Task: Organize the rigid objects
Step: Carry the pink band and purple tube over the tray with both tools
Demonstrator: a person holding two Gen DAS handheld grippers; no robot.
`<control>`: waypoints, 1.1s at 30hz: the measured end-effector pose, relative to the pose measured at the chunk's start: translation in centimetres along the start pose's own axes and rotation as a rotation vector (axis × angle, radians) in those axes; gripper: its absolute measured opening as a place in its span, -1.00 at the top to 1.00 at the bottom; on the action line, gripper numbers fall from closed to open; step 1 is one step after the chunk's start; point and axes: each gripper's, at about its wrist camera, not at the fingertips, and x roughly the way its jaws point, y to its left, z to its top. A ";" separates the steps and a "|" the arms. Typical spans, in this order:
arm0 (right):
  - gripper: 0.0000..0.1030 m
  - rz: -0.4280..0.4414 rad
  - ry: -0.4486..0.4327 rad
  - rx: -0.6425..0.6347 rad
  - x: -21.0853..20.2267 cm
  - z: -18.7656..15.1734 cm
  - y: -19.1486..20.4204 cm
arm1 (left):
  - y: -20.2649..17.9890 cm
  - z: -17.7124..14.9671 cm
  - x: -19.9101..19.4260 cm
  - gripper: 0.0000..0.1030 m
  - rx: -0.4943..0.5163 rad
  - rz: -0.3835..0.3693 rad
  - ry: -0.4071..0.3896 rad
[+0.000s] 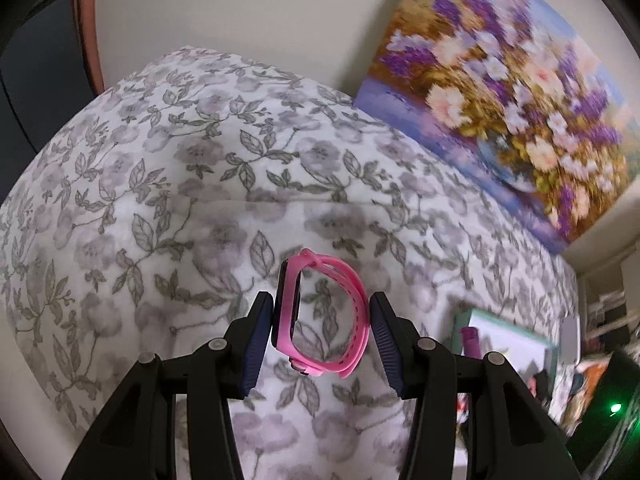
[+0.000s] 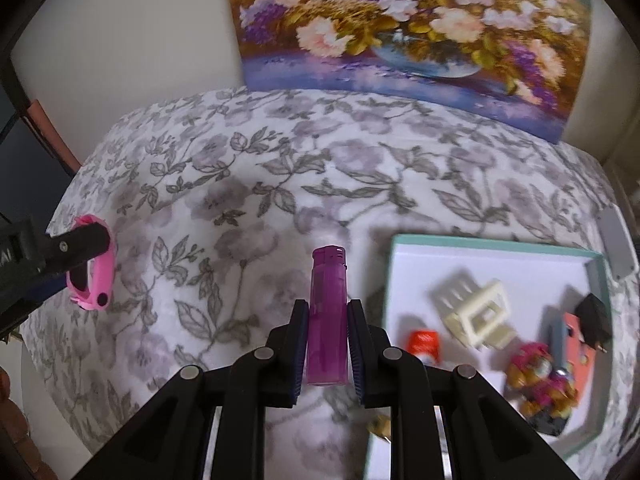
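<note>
Lighter point(image 2: 326, 316) clamped upright between right tool point(image 2: 328, 312) pads.

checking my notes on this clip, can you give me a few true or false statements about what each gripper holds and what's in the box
1. The left gripper holds a pink rubber watch band. True.
2. The right gripper holds a green pen. False: its jaws are shut on a purple plastic lighter.
3. The white box with teal rim is empty. False: a cream plastic clip, a black plug and other small items lie in it.
4. A floral painting leans against the wall. True.
</note>
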 end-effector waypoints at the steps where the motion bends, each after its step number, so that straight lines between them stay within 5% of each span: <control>1: 0.60 -0.003 0.001 0.009 -0.4 -0.3 -0.4 | -0.4 -0.5 -0.1 0.00 0.016 0.000 0.004; 13: 0.60 -0.036 0.004 0.130 -4.9 -4.9 -5.6 | -5.2 -6.9 -1.4 0.00 0.174 -0.113 0.051; 33: 0.59 -0.049 0.029 0.334 -7.0 -9.9 -14.3 | -13.8 -15.6 -0.7 0.00 0.415 -0.131 0.106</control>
